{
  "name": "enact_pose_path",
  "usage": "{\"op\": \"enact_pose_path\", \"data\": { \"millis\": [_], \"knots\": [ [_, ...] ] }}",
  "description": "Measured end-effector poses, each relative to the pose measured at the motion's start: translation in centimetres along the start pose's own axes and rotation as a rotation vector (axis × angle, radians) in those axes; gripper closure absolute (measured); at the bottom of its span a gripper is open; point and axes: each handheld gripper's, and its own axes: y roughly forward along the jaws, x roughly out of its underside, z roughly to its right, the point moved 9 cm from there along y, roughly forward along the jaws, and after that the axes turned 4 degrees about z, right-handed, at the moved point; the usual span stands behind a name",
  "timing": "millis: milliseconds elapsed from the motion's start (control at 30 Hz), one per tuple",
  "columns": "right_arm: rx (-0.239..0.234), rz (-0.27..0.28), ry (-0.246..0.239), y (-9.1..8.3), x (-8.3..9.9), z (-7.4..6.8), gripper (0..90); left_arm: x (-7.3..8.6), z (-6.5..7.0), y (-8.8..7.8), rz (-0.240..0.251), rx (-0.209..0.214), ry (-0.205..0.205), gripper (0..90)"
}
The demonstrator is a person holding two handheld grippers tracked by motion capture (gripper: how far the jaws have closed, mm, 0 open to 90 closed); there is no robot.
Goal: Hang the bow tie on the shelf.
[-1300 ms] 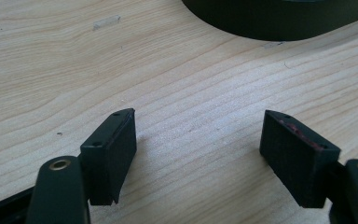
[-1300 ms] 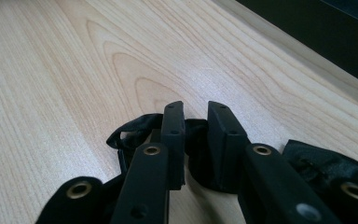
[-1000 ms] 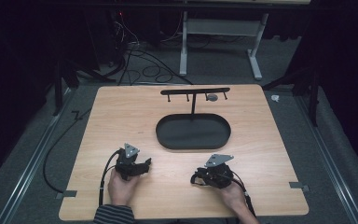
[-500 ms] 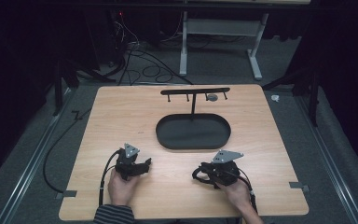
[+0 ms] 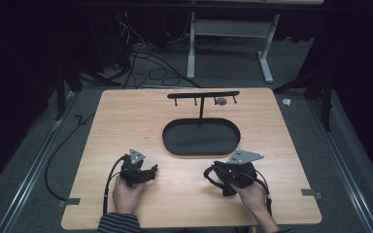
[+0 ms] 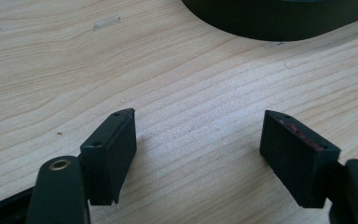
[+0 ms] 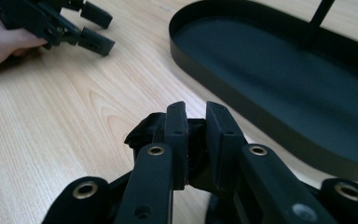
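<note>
A small crumpled black cloth [image 7: 150, 127] is pinched tight between the closed jaws of the right gripper [image 7: 196, 122], near the front edge of the light wooden table [image 5: 126, 116]. Just past it sits a black oval metal tray [image 7: 279, 79] with a thin post, in the middle of the table. The left gripper [image 6: 198, 140] sits low by the front edge with its jaws wide apart, holding nothing.

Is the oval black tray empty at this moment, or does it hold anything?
Empty. In the high view the tray shows a bare dark floor with only its stand's post rising at the far edge; the right gripper view shows the same bare floor.
</note>
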Motion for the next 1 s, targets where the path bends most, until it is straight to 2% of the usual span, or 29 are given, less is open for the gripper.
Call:
{"op": "enact_pose_path", "data": {
  "millis": [400,1000],
  "knots": [
    [0.027,0.056,0.002,-1.5,-2.1,0.9,81.3,0.0,0.0,0.0,0.0,0.0,0.0,27.6],
    [0.043,0.099,0.012,-2.8,-4.0,2.0,81.3,0.0,0.0,0.0,0.0,0.0,0.0,27.6]
  ]
}}
